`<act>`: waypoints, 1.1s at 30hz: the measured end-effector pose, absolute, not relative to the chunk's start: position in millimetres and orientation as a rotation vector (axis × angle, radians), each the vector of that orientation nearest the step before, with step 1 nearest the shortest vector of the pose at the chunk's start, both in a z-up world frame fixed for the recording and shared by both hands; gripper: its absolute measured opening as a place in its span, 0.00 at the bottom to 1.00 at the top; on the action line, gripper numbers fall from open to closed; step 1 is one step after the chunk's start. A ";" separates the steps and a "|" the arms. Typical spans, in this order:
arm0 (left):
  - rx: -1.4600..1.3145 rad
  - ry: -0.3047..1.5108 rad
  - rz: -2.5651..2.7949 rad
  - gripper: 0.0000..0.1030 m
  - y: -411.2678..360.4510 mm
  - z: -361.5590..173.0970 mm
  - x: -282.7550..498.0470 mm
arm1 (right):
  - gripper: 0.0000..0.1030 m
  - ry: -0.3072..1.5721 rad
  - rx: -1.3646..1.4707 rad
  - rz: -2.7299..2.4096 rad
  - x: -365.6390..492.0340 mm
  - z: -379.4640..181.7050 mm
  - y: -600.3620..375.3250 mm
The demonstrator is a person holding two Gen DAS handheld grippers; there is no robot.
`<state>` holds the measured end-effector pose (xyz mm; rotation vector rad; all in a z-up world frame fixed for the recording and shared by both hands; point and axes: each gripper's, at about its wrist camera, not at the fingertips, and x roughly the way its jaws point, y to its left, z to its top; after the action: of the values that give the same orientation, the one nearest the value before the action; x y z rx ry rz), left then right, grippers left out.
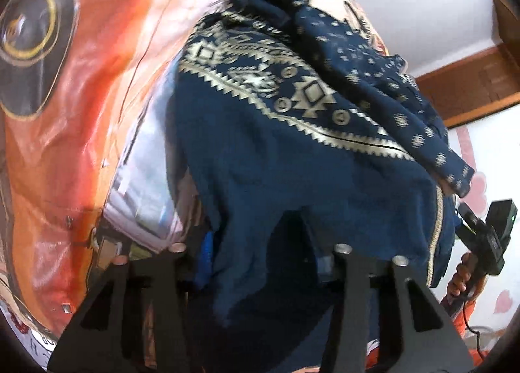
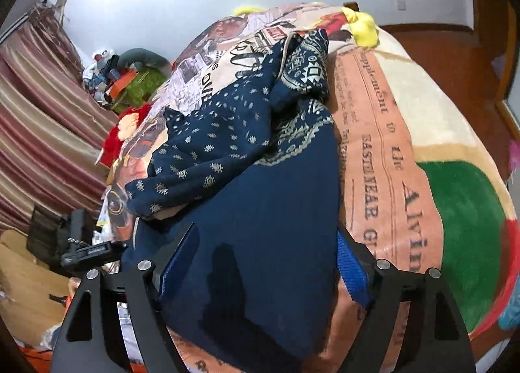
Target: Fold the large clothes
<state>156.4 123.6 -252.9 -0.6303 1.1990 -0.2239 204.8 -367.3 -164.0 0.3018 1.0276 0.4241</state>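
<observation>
A large navy garment (image 1: 276, 161) with a cream geometric band lies crumpled on a printed bed blanket (image 1: 81, 96). In the left wrist view its plain hem drapes over my left gripper (image 1: 260, 236) and hides both fingertips; only a bit of one blue pad (image 1: 208, 256) shows. In the right wrist view the same garment (image 2: 260, 178) runs from the bed's middle down to my right gripper (image 2: 265, 230). That gripper stands open, with the cloth lying between its two blue pads (image 2: 352, 269). A dotted sleeve (image 2: 201, 152) is flopped towards the left.
The blanket (image 2: 390, 161) covers the whole bed. Striped curtains (image 2: 39, 96) and a heap of clutter (image 2: 123, 80) are on the left, a yellow thing (image 2: 364, 26) at the bed's far end, wooden floor (image 2: 432, 47) on the right. A hand (image 1: 461, 275) holds the other gripper.
</observation>
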 end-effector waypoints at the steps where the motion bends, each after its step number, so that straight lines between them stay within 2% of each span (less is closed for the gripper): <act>1: -0.621 1.191 -0.223 0.28 121.4 -249.8 157.0 | 0.64 1.019 0.298 0.421 205.8 -164.4 -365.4; 2: -0.605 1.180 -0.222 0.24 119.2 -245.4 158.0 | 0.57 1.013 0.287 0.419 206.7 -165.1 -362.9; 3: -0.594 1.172 -0.222 0.15 118.4 -243.0 160.7 | 0.44 1.012 0.277 0.420 209.2 -166.2 -361.6; 4: -0.579 1.153 -0.224 0.10 116.7 -236.1 161.7 | 0.34 1.014 0.268 0.423 210.4 -167.8 -358.8; 6: -0.572 1.113 -0.240 0.10 117.2 -224.7 165.6 | 0.21 1.013 0.260 0.436 212.9 -168.5 -358.6; 7: -0.565 1.075 -0.255 0.09 116.6 -213.0 166.1 | 0.16 1.011 0.255 0.450 213.8 -167.4 -356.9; 10: -0.551 0.983 -0.284 0.09 116.1 -182.4 170.4 | 0.09 0.971 0.247 0.474 214.6 -158.7 -355.0; 16: -0.588 0.839 -0.304 0.08 128.8 -131.9 191.1 | 0.08 0.848 0.241 0.494 228.7 -126.4 -351.9; 21: -0.637 0.788 -0.252 0.08 148.0 -128.9 208.5 | 0.08 0.781 0.186 0.471 257.3 -113.5 -341.0; 25: -0.607 0.870 -0.102 0.09 155.2 -161.8 229.9 | 0.08 0.768 0.153 0.379 287.6 -119.5 -340.3; 30: -0.534 1.058 0.012 0.10 156.1 -232.1 240.5 | 0.09 0.835 0.087 0.278 313.4 -147.4 -345.1; 33: -0.544 1.083 0.002 0.13 155.7 -245.3 235.7 | 0.09 0.892 0.098 0.286 317.0 -157.3 -350.3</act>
<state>235.7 155.7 -245.3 -0.5443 1.0828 0.0019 317.0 -350.3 -157.3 0.0985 0.8917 0.2856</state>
